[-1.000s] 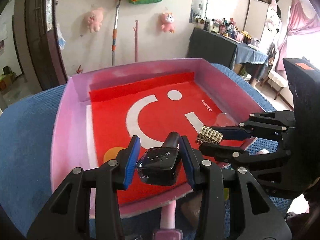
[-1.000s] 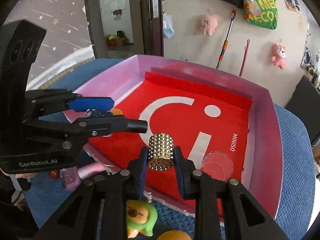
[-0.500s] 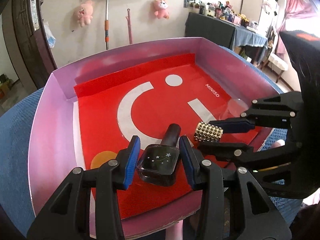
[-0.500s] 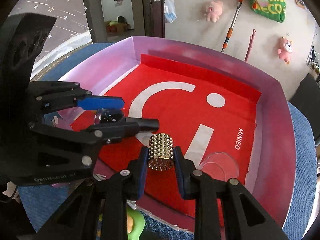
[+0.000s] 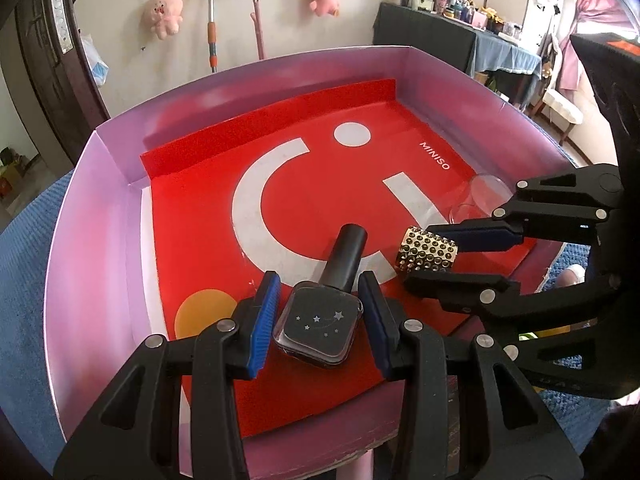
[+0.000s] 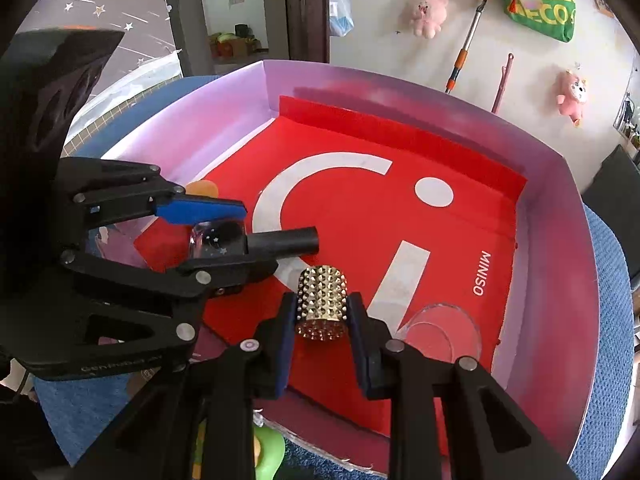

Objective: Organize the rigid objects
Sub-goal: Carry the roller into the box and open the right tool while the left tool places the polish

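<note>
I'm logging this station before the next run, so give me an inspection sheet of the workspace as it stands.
Surface: blue textured cloth under a pink box lined with a red MINISO sheet.
Job's things: dark star-print bottle; gold studded cylinder; both over the box.
Clutter: clear round lid in the box; green toy outside it.
Grippers: left claw shut on the bottle; right claw shut on the cylinder.
Cables: nothing seen.
Surroundings: pink plush toys on the wall, crowded dark table.

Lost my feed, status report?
Left gripper shut on nail polish bottle. Right gripper shut on studded gold cylinder. Both over tray; clear lid nearby.
</note>
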A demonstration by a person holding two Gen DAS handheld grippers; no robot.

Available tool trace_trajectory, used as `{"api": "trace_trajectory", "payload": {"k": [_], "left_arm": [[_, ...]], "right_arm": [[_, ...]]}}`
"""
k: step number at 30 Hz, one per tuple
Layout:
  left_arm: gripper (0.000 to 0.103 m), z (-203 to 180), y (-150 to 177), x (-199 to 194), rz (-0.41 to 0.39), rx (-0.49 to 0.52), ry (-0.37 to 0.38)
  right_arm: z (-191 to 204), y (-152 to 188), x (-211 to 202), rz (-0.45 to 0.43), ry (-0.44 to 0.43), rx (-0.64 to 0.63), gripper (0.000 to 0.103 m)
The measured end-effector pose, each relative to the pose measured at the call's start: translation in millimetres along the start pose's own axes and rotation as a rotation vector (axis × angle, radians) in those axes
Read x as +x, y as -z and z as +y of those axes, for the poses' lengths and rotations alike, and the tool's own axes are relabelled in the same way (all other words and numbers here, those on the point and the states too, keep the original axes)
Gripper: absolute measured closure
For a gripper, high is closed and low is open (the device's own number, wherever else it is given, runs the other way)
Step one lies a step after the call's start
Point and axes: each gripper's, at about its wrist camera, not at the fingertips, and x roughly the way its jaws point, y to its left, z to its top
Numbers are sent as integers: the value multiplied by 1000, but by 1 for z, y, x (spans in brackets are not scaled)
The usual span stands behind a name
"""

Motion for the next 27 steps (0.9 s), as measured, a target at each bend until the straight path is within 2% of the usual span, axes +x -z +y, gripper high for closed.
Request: {"api": "trace_trajectory", "payload": {"k": [15, 27], "left_arm": [[63, 2, -1, -3, -7, 12, 2], [50, 5, -6, -15, -51, 4, -14]], "right_arm": [[-1, 1, 2, 7, 9, 3, 72], [-3, 2, -1, 7, 11, 9, 68]]}}
